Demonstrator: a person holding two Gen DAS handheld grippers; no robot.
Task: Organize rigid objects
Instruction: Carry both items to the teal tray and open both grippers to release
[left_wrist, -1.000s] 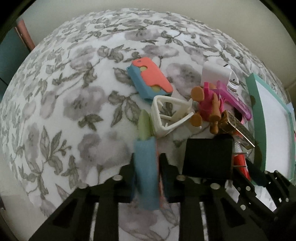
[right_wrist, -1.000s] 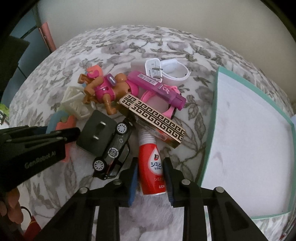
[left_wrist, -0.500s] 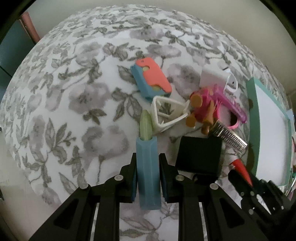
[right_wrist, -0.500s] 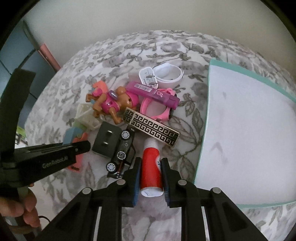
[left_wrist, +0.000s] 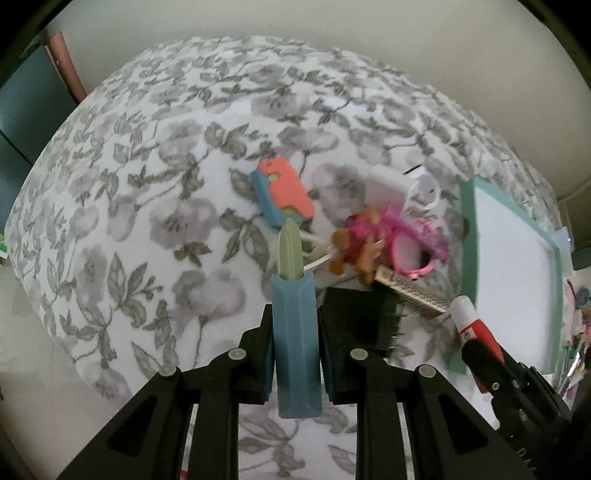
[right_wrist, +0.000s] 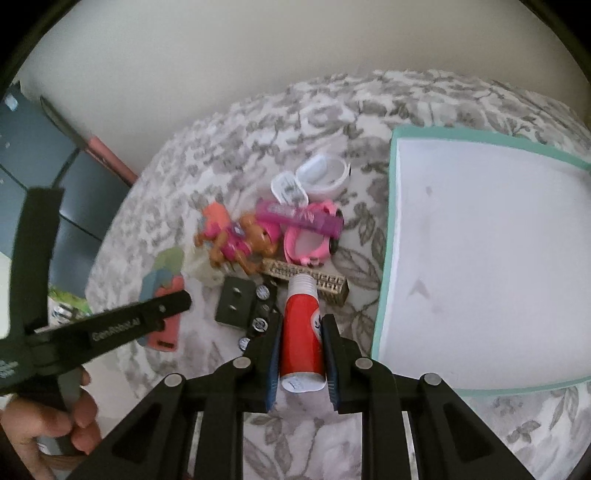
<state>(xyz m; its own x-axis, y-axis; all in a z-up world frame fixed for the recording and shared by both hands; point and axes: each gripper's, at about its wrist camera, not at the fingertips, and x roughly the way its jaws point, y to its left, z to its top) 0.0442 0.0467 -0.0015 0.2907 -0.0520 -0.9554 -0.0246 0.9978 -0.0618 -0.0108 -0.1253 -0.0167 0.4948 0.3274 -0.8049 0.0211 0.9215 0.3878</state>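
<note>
Tray (right_wrist: 480, 258) sits right of my right gripper (right_wrist: 301, 354), clamped on the red tube (right_wrist: 301, 332); left gripper (left_wrist: 295, 354) farther, clamping blue toy (left_wrist: 295, 332).

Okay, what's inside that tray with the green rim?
The tray shows only a bare white floor with faint marks in the right wrist view. Its far right corner runs out of frame, so that part is unseen.
</note>
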